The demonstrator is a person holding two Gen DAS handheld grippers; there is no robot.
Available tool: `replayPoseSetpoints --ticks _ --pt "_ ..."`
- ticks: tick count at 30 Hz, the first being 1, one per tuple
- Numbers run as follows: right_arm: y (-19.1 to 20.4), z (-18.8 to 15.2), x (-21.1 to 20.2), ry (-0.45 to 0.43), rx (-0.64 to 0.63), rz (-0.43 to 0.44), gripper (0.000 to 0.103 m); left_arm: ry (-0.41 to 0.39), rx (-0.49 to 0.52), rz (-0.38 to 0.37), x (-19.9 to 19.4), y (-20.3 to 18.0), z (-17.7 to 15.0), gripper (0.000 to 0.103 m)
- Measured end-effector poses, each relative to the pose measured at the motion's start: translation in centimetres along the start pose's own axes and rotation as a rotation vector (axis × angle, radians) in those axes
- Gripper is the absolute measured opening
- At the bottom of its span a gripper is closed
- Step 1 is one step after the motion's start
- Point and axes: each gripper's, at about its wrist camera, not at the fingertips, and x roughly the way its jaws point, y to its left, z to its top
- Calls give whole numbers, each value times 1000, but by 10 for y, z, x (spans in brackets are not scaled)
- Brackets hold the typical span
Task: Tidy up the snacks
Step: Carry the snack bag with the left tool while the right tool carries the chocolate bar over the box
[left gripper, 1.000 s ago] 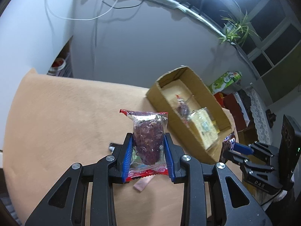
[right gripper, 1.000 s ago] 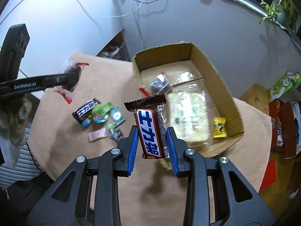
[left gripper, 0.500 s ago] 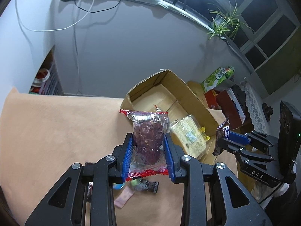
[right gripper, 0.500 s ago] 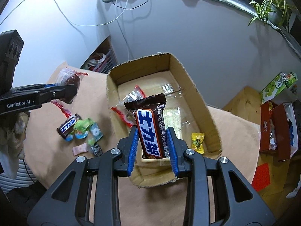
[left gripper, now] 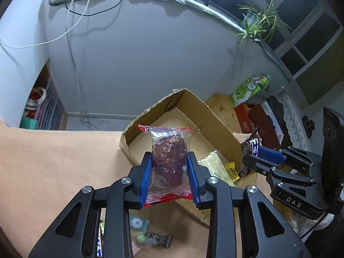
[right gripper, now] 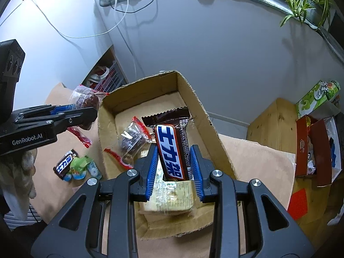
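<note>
Right wrist view: my right claw pinches a chocolate bar upright over the box on the counter, while my left claw clamps a clear-wrapped dark snack just beside the box's near-left edge.

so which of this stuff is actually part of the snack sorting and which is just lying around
Part of the job:
- cardboard box
- chocolate bar in the right gripper
- clear dark-red snack packet in the left gripper
- loose snacks on the table
- snacks already in the box

Just lying about:
- potted plant
- green carton
- red box
- wall cables
</note>
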Motion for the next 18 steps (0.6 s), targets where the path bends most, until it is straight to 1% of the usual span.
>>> replayPoseSetpoints --ticks 9,13,15,16,17,18 --pt "-5 3 23 38 11 -2 32 41 0 11 23 0 5 30" --pt "-5 2 28 40 13 -8 32 51 -1 14 29 -2 7 30" --pt "-5 2 28 38 11 -17 34 59 0 22 32 -2 7 31" --pt "-5 2 29 40 11 -18 40 63 -2 27 33 -2 8 32" --pt "-5 2 28 36 11 -25 53 67 -4 28 34 -2 8 32" --pt "-5 2 26 29 10 -36 58 68 -5 28 35 -3 8 32"
